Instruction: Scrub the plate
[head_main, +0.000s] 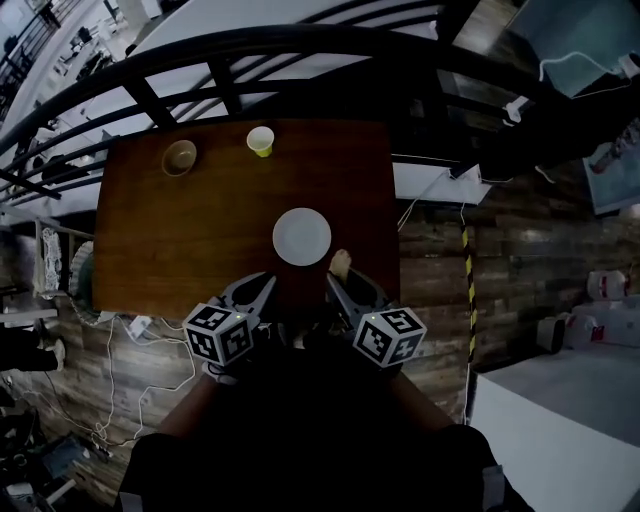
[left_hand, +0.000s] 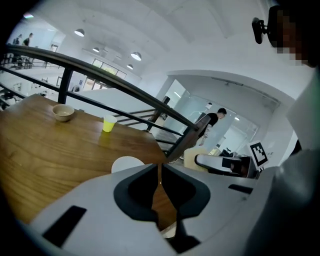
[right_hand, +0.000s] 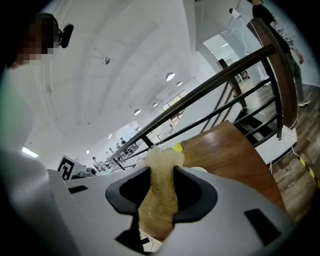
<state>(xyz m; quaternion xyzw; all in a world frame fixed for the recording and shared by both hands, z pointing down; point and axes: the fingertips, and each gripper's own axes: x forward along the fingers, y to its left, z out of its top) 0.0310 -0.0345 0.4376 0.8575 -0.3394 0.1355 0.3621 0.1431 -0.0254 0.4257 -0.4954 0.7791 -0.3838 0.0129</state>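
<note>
Just beside plate (head_main: 301, 236), sponge (right_hand: 160, 200) in right gripper (right_hand: 162, 170)

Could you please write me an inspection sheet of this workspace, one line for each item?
Surface: brown wooden table.
Job's things: white plate lies flat towards the table's near edge; yellowish sponge is in the right gripper.
Clutter: yellow cup and tan bowl at the far edge, apart from the plate.
Grippers: left gripper shut, empty; right gripper shut on the sponge.
Cables: white cables on the floor beside the table.
Surroundings: black railing; plank floor.
</note>
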